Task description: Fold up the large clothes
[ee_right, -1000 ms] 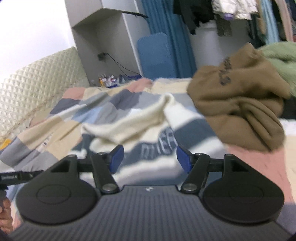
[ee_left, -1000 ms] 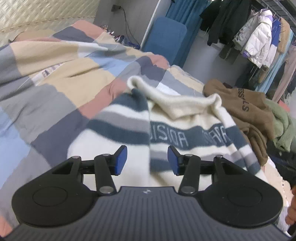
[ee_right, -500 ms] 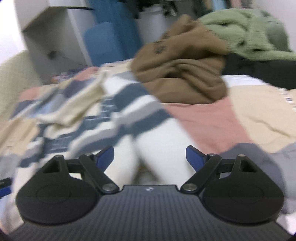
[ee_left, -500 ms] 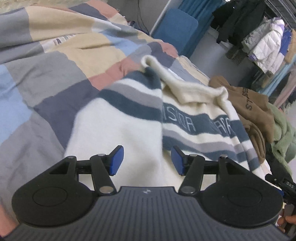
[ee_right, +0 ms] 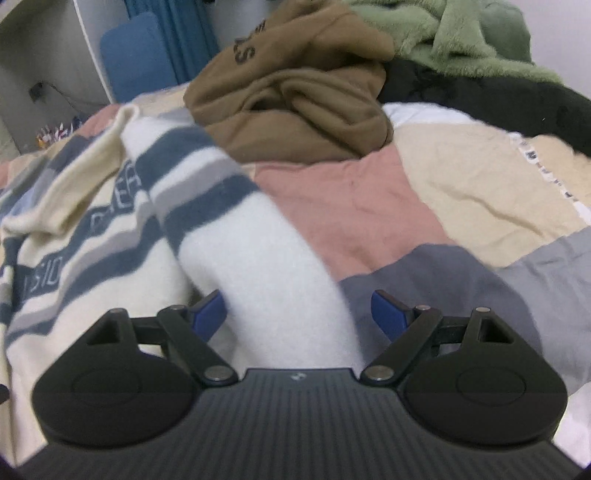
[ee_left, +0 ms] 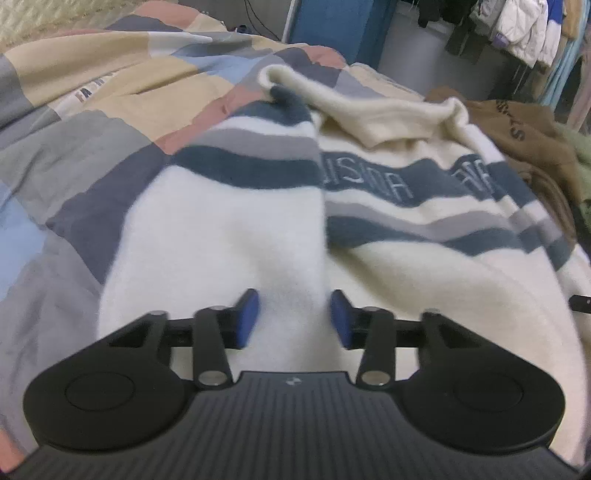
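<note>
A cream sweater (ee_left: 388, 258) with navy and grey stripes and lettering lies spread on the quilt, collar at the far end. In the left wrist view, its left sleeve (ee_left: 236, 229) runs toward me and passes between the blue pads of my left gripper (ee_left: 293, 317). Those jaws are closing around the white fabric, which does not look pinched. In the right wrist view, the other sleeve (ee_right: 266, 266) lies between the fingers of my right gripper (ee_right: 299, 314). That gripper stands wide open just above it.
A patchwork quilt (ee_right: 369, 192) covers the bed. A crumpled brown hoodie (ee_right: 295, 92), a green fleece (ee_right: 461, 37) and a black garment (ee_right: 480, 96) are piled beyond the sweater's right side. A blue panel (ee_left: 332, 29) and hanging clothes (ee_left: 524, 29) stand behind the bed.
Both grippers have sunk toward the sweater. The left jaws have narrowed over the left sleeve. The right gripper has swung right onto the right sleeve and its jaws have widened.
</note>
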Motion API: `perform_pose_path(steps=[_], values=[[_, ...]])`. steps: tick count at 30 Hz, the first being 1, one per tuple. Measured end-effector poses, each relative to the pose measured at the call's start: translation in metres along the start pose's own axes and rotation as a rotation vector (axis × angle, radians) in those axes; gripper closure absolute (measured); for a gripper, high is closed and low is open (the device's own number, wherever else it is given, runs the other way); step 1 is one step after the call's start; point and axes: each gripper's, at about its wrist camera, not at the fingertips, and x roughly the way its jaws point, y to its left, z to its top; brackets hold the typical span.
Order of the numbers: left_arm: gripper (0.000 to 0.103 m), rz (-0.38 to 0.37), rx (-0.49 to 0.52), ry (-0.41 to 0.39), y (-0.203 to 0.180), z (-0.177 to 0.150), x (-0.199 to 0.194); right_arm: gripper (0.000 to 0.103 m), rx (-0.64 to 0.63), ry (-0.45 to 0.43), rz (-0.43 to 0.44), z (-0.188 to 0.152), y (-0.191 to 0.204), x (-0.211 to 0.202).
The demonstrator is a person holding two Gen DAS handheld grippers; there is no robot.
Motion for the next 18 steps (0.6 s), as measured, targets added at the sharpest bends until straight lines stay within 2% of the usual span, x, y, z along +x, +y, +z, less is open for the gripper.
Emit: perform_pose_path(steps=[2,4,6,7,8,9,12,14,18], values=[[0.089,0.022,-0.023,-0.014,0.005,0.001,-0.002,0.021,-0.006,0.022,0.007,0.001,0.001,0.007],[0.094,0.030,-0.059,-0.038,0.014,0.004,-0.007,0.034,0.026,0.020,0.021,0.003,-0.004,0.010],[0.095,0.051,-0.074,-0.072,0.020,0.007,-0.013,0.057,0.075,0.061,0.071,0.005,-0.010,0.013],[0.096,0.058,-0.092,-0.093,0.024,0.009,-0.018,0.063,0.093,0.076,0.082,0.006,-0.012,0.014],[0.096,0.063,-0.112,-0.113,0.028,0.011,-0.022,0.078,0.096,0.079,0.083,0.010,-0.013,0.013],[0.096,0.069,-0.128,-0.132,0.033,0.014,-0.026,0.083,0.092,0.081,0.092,0.014,-0.014,0.012],[0.097,0.134,-0.135,-0.218,0.046,0.029,-0.039,0.087,0.135,0.072,0.123,0.033,-0.023,0.003],[0.097,0.192,-0.114,-0.276,0.054,0.042,-0.046,0.087,0.124,0.025,0.107,0.049,-0.028,-0.007],[0.097,0.251,-0.128,-0.337,0.080,0.073,-0.052,0.087,0.103,-0.081,0.090,0.087,-0.042,-0.026]])
